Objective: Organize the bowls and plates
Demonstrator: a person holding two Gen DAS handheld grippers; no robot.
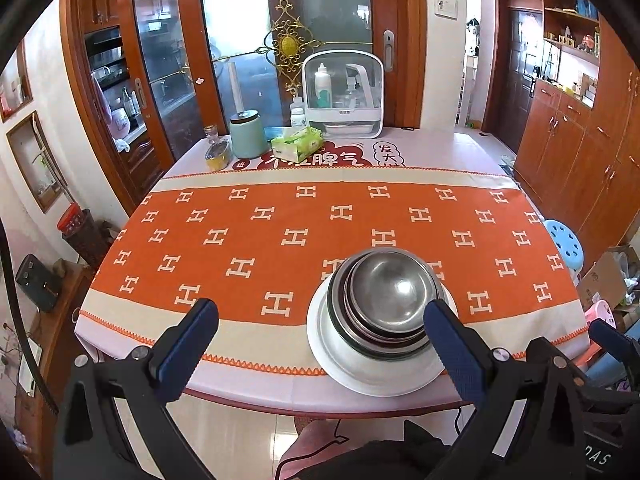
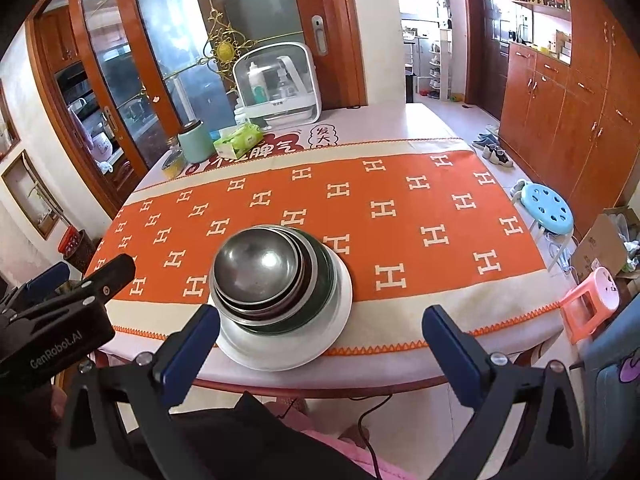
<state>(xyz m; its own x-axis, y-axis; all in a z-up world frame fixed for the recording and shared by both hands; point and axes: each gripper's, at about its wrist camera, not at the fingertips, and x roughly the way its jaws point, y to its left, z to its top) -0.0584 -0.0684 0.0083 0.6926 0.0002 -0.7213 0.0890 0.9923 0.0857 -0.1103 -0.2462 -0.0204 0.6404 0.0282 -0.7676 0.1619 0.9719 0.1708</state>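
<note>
A nest of steel bowls (image 1: 386, 300) sits stacked on a white plate (image 1: 340, 364) near the table's front edge. It also shows in the right wrist view, bowls (image 2: 260, 272) on the plate (image 2: 280, 348). My left gripper (image 1: 322, 336) is open and empty, held back over the front edge, its right finger (image 1: 456, 348) in front of the stack. My right gripper (image 2: 320, 340) is open and empty, its left finger (image 2: 192, 356) in front of the plate's near rim. The left gripper's body (image 2: 60, 320) shows at the left of the right wrist view.
An orange patterned cloth (image 1: 280, 232) covers the table. At the back stand a green canister (image 1: 248, 134), a tissue pack (image 1: 298, 142), a small tin (image 1: 218, 156) and a white storage box (image 1: 344, 92). Stools (image 2: 548, 208) stand to the right of the table.
</note>
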